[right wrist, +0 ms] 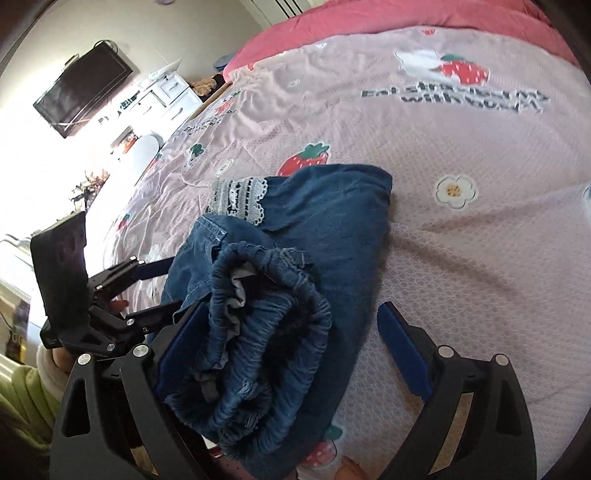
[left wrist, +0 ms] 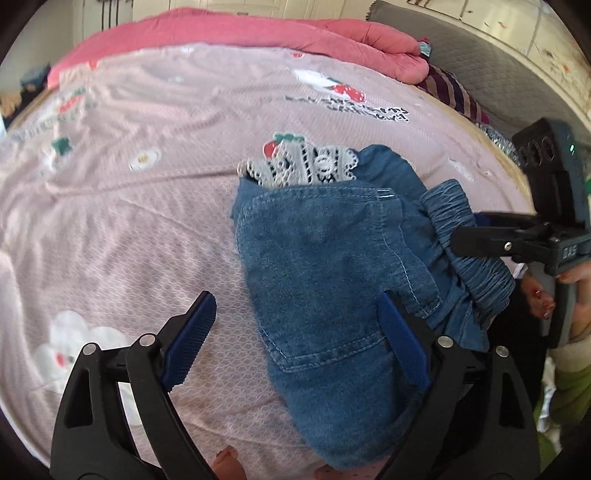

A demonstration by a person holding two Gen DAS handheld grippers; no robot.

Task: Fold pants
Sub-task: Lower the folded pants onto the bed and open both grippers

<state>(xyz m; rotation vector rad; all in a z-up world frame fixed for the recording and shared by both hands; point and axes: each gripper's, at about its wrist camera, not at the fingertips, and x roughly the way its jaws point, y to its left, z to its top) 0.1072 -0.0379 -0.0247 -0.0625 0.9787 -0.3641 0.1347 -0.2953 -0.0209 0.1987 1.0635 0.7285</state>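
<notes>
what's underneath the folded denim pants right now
The denim pants lie on a pink strawberry-print bedsheet, which shows all around them. A white lace trim pokes out at their far edge. What the sheet looks like directly beneath them is covered.

Strawberry-print bedsheet, pink quilt, television.

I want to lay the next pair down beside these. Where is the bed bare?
Bare sheet lies right of the denim pants, out to the strawberry print, and left of them in the left wrist view. The pants' waistband side is crowded by both grippers.
</notes>
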